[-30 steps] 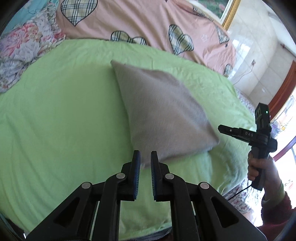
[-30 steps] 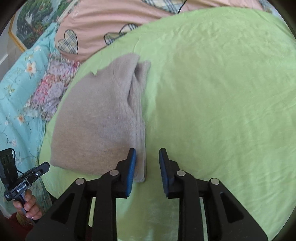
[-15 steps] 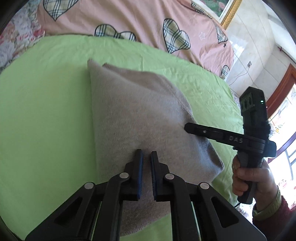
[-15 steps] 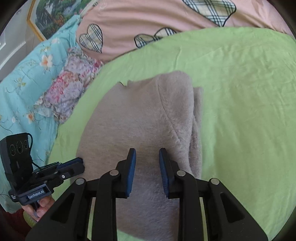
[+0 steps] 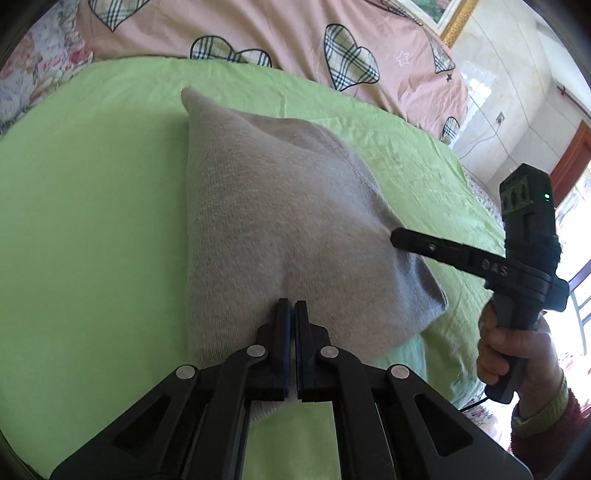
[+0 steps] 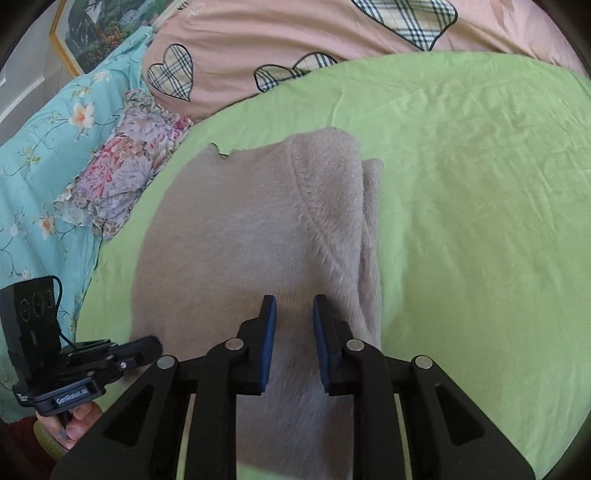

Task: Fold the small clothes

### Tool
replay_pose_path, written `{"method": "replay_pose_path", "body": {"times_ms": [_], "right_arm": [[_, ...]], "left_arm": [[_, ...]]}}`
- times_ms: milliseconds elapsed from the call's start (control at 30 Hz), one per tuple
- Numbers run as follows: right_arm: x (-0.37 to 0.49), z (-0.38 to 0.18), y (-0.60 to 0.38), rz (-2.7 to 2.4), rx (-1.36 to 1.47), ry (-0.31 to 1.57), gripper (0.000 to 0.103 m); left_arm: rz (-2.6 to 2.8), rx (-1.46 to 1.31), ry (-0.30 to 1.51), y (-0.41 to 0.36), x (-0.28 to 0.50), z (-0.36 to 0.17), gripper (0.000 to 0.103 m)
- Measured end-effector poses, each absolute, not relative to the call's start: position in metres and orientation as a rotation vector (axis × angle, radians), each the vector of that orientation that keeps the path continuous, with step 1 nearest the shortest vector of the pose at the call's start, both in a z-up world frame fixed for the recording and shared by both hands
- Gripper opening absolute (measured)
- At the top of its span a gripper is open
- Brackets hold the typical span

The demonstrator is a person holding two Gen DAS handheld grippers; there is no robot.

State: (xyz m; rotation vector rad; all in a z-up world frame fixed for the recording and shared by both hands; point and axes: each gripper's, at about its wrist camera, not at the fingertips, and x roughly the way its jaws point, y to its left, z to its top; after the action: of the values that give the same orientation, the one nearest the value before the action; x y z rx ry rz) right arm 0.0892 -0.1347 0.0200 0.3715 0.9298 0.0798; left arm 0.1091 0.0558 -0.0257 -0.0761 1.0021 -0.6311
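A folded beige knit garment [image 5: 280,221] lies on the green sheet [image 5: 92,221]; it also shows in the right wrist view [image 6: 258,240]. My left gripper [image 5: 294,306] rests on its near edge with the jaws nearly together, only a thin gap between the pads. I cannot tell whether cloth is pinched. My right gripper [image 6: 294,306] is open above the garment's near part. Its tip also shows in the left wrist view [image 5: 397,234], touching the garment's right side. The left gripper shows at the lower left of the right wrist view [image 6: 147,345].
A pink quilt with plaid hearts [image 5: 277,33] lies behind the green sheet. Floral bedding [image 6: 122,173] and a turquoise floral cover [image 6: 44,155] lie at the left. The bed's edge, a wall and a doorway [image 5: 569,155] are at the right.
Both grippers moved in from the garment's near corners onto the garment. The left gripper's jaws narrowed to a thin gap. The right gripper stayed open.
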Motion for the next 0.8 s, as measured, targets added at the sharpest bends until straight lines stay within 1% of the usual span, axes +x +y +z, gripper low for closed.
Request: {"method": "replay_pose_path", "body": {"times_ms": [100, 233, 367, 533, 800], "right_arm": [[0.070, 0.020, -0.121, 0.122, 0.342, 0.950, 0.022], [0.048, -0.005, -0.127, 0.068, 0.295, 1.023, 0.022], [0.040, -0.011, -0.146, 0.068, 0.390, 0.992, 0.021], [0.041, -0.008, -0.138, 0.049, 0.333, 0.998, 0.021], [0.035, -0.002, -0.139, 0.033, 0.352, 0.998, 0.022]], "left_arm": [[-0.644, -0.077, 1.014, 0.063, 0.098, -0.028, 0.001], [-0.636, -0.081, 1.057, 0.077, 0.086, -0.046, 0.001], [-0.626, -0.085, 1.047, 0.078, 0.080, -0.051, 0.001], [-0.606, -0.060, 1.041, 0.075, 0.076, -0.053, 0.001], [-0.586, -0.062, 1.068, 0.081, 0.075, -0.044, 0.002]]}}
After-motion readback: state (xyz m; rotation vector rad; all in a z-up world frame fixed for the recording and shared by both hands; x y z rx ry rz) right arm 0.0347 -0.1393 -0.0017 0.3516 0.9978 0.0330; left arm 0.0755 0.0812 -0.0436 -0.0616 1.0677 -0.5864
